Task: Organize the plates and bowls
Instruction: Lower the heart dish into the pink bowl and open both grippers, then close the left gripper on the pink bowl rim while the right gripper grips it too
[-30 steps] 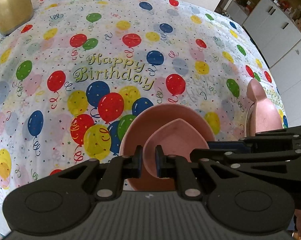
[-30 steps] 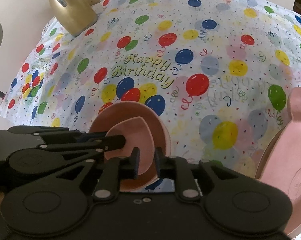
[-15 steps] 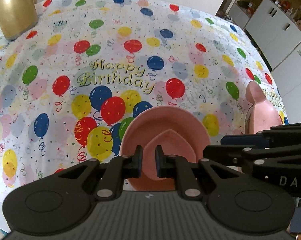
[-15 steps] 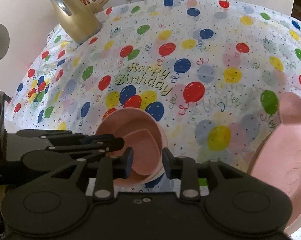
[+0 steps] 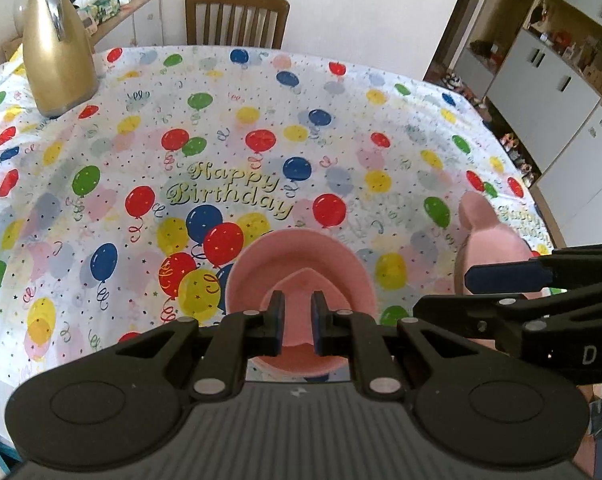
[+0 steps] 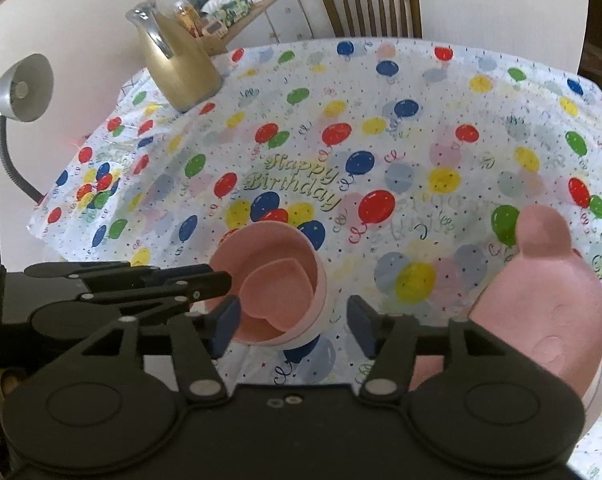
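A round pink bowl (image 5: 301,248) (image 6: 305,248) sits on the balloon tablecloth, and a smaller heart-shaped pink bowl (image 5: 301,280) (image 6: 277,284) lies nested inside it. My left gripper (image 5: 299,320) is shut on nothing; in the right wrist view its tips (image 6: 221,279) hover over the round bowl's left rim. The jaws of my right gripper (image 6: 293,324) (image 5: 441,292) are opening. They stand wide above the near side of the bowls without touching them. A pink bear-shaped plate (image 5: 489,236) (image 6: 541,300) lies to the right.
A gold jug (image 5: 57,60) (image 6: 177,68) stands at the table's far left corner. A wooden chair (image 5: 237,20) (image 6: 371,8) is behind the far edge. A desk lamp (image 6: 21,88) is off to the left and white cabinets (image 5: 541,92) to the right.
Both grippers rose and drew back from the bowls. The right jaws spread apart and let go of the heart bowl, which went from tilted to lying flat in the round bowl.
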Tool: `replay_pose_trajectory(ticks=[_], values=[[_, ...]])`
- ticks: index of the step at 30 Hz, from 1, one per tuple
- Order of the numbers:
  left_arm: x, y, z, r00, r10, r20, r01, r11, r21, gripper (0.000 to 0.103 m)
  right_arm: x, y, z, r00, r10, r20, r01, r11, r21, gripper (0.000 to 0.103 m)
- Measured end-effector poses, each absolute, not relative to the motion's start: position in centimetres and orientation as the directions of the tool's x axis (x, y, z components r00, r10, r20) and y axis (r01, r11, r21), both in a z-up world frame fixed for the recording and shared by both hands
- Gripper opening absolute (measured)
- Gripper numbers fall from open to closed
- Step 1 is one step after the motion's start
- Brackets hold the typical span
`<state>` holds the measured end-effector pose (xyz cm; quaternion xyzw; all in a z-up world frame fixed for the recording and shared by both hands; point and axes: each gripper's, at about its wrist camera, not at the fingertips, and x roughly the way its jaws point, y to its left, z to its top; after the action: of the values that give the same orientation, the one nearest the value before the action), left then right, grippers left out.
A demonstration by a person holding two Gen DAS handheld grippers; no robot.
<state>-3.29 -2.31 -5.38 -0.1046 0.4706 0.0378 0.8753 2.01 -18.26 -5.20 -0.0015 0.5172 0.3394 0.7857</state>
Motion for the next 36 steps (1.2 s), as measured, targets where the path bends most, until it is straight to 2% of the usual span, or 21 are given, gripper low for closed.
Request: replay_pose_trajectory(ticks=[4,9,18,19,20,22,23,24,28,30,36], values=[[-4.1,-2.7,-4.5,0.572,-0.036,-0.819,-0.154,0.977,-0.15,0.013,0.9,-18.7,-4.1,0.257,0.541,-0.801,-0.551,0.763,0.339,0.065],[-4.7,-2.6,-3.7,0.588,-0.051,-0.807,-0.128,0.98,-0.154,0.013,0.0,-19.5,-3.1,0.316,0.538,-0.782,-0.531,0.783,0.324,0.076],[-5.1,-0.9,-3.2,0.601,-0.131,-0.789,-0.047,0.979,-0.198,0.015,-1.8,-19.5,-2.7,0.408,0.52,-0.75,-0.465,0.826,0.319,0.083],[-5.1,-0.7,-3.2,0.6,-0.139,-0.788,-0.034,0.979,-0.199,0.018,-2.0,-19.4,-2.7,0.417,0.518,-0.747,-0.458,0.83,0.319,0.083],[-5.1,-0.5,-3.2,0.602,-0.144,-0.785,-0.023,0.98,-0.198,0.026,-2.3,-19.4,-2.6,0.427,0.516,-0.742,-0.45,0.833,0.321,0.083],[-5.2,-0.1,-3.2,0.608,-0.15,-0.78,-0.007,0.981,-0.193,0.045,-2.8,-19.3,-2.6,0.448,0.514,-0.731,-0.432,0.841,0.326,0.083],[-5.2,0.1,-3.1,0.613,-0.148,-0.776,-0.001,0.982,-0.187,0.064,-3.1,-19.2,-2.6,0.458,0.512,-0.727,-0.424,0.844,0.328,0.083],[-5.3,0.3,-3.0,0.623,-0.144,-0.769,0.007,0.984,-0.178,0.072,-3.3,-19.2,-2.6,0.469,0.505,-0.725,-0.413,0.851,0.326,0.083],[-5.2,1.2,-2.7,0.64,-0.167,-0.75,0.058,0.984,-0.17,0.073,-4.0,-18.9,-2.6,0.502,0.487,-0.715,-0.366,0.868,0.335,0.085],[-5.0,1.7,-2.7,0.639,-0.18,-0.748,0.069,0.982,-0.177,0.08,-4.2,-18.8,-2.7,0.523,0.47,-0.711,-0.331,0.881,0.339,0.096],[-3.6,3.2,-4.2,0.607,-0.217,-0.764,0.092,0.975,-0.204,0.08,-4.4,-18.1,-4.0,0.547,0.4,-0.736,-0.22,0.916,0.334,0.099]])
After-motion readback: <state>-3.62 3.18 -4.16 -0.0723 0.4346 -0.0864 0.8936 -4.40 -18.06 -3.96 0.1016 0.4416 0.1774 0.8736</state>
